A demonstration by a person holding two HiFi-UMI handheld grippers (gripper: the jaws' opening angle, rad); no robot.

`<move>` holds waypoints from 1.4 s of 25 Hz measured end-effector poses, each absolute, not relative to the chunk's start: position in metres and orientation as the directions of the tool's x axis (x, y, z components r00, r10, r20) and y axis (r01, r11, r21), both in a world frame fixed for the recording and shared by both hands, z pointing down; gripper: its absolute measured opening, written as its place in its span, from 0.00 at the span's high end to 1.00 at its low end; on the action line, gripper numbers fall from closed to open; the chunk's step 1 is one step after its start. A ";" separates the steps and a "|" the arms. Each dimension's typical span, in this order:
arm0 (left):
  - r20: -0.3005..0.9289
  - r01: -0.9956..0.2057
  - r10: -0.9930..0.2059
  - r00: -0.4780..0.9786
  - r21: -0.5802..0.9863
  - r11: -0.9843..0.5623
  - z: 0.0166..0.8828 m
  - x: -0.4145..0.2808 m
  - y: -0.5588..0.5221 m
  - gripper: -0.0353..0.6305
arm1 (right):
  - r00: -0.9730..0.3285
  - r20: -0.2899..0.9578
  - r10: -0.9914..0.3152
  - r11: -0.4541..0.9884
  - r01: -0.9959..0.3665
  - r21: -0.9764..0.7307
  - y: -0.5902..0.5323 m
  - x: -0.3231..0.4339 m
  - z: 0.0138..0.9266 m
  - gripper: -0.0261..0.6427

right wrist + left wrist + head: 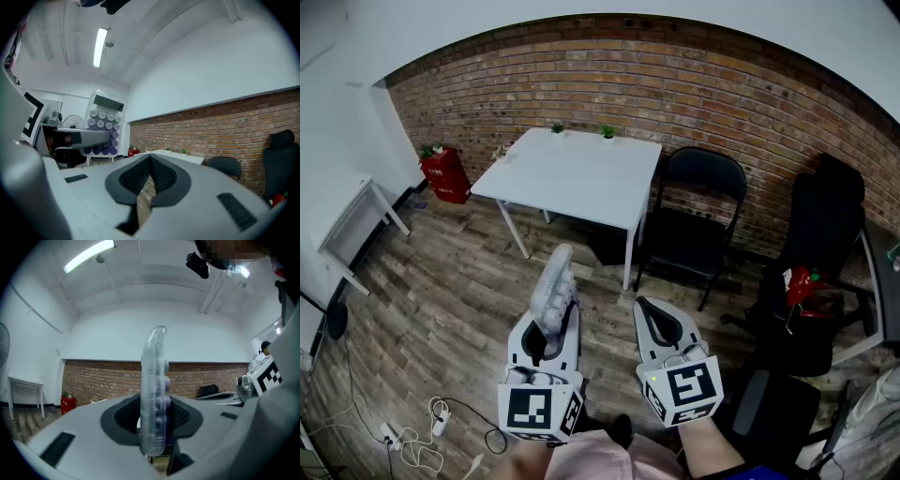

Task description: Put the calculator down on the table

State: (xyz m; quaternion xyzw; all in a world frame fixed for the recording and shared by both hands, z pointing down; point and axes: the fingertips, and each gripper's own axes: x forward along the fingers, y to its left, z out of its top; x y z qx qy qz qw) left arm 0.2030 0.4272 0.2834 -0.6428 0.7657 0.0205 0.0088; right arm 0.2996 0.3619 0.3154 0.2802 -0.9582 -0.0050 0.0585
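Note:
My left gripper (549, 330) is shut on a see-through calculator (553, 292) with purple and grey round keys. The calculator stands up on edge between the pads (154, 394); its key side shows in the right gripper view (104, 125). It hangs in the air over the wooden floor, well short of the white table (577, 176) ahead. My right gripper (654, 317) is beside it on the right, shut with nothing between its jaws (149, 180).
Two small potted plants (581, 130) stand at the table's far edge against the brick wall. A black folding chair (692, 225) stands right of the table. A red box (445, 174) sits at the wall on the left. Cables (422, 436) lie on the floor.

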 end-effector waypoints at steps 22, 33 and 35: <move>0.002 -0.977 -0.979 -0.203 0.062 0.203 0.310 0.168 0.402 0.75 | -0.861 0.144 -0.488 0.871 -0.491 0.018 0.335 0.265 0.339 0.87; 0.042 -0.983 -0.984 -0.171 0.064 0.174 0.335 0.037 0.309 0.75 | -0.848 0.167 -0.503 0.860 -0.510 -0.002 0.245 0.130 0.358 0.87; 0.037 -0.983 -0.985 -0.168 0.067 0.170 0.330 0.013 0.292 0.75 | -0.843 0.162 -0.513 0.854 -0.520 0.003 0.228 0.109 0.353 0.88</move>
